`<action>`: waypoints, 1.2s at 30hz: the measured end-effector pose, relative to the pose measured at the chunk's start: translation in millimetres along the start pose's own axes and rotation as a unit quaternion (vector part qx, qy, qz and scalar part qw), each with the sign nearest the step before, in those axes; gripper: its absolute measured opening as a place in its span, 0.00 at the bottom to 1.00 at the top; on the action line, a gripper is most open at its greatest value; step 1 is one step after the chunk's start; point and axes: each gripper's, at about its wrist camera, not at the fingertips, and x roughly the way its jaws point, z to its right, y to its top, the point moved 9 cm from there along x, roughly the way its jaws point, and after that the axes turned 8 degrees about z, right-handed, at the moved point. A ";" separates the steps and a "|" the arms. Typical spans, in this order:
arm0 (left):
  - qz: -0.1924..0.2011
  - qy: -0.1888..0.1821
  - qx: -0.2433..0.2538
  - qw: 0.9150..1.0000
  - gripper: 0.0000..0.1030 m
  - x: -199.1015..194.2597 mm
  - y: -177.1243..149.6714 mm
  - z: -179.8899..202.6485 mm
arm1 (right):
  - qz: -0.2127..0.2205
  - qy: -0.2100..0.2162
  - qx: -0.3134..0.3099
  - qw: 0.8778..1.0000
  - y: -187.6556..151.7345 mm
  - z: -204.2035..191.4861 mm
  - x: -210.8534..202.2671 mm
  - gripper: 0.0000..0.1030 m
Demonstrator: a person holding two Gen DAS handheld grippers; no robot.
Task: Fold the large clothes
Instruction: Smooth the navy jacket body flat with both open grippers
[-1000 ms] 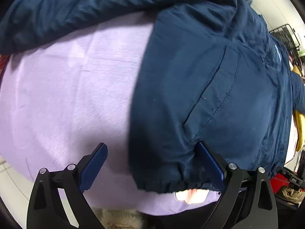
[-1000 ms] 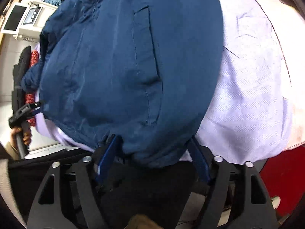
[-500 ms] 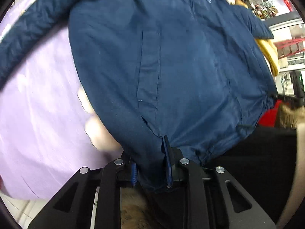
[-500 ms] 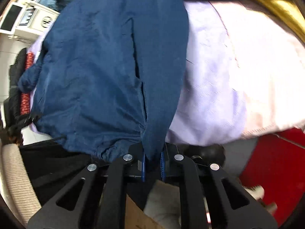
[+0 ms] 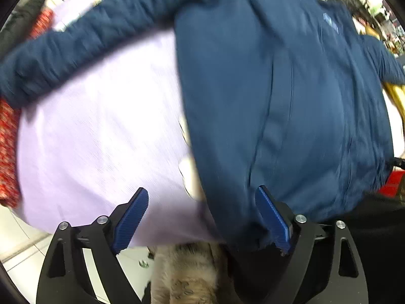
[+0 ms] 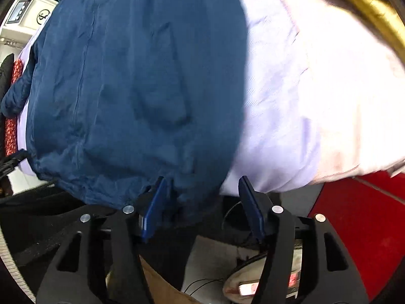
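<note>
Currently the navy jacket (image 5: 278, 101) lies spread flat on the lilac sheet (image 5: 101, 126) covering the surface, hem nearest. Left claw (image 5: 202, 217) and right claw (image 6: 200, 202) both stand apart at the hem corners, gripping nothing, likely placed for squaring before folding.

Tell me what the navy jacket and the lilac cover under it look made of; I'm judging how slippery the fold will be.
Navy jacket: seemingly a thin woven synthetic, like nylon or polyester, matte with a slight sheen; fine crinkles and stitched seams show. Lilac cover: likely woven cotton or a blend, matte; a faint ribbed weave shows, though blur hides detail.
</note>
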 end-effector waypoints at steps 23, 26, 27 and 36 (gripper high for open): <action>0.081 -0.001 -0.029 0.996 0.90 25.1 143.0 136.5 | 0.095 0.055 -0.058 0.992 160.6 -61.3 -30.3 0.75; 0.067 0.009 -0.003 0.998 0.91 31.1 135.1 149.7 | 0.091 0.064 -0.059 0.992 166.5 -73.3 -20.5 0.75; 0.065 0.020 0.004 0.998 0.91 32.6 133.3 149.4 | 0.089 0.067 -0.060 0.992 167.8 -76.4 -17.3 0.75; 0.044 0.052 -0.052 0.996 0.91 34.6 115.7 129.6 | 0.103 0.066 -0.040 0.992 187.3 -56.3 -4.5 0.75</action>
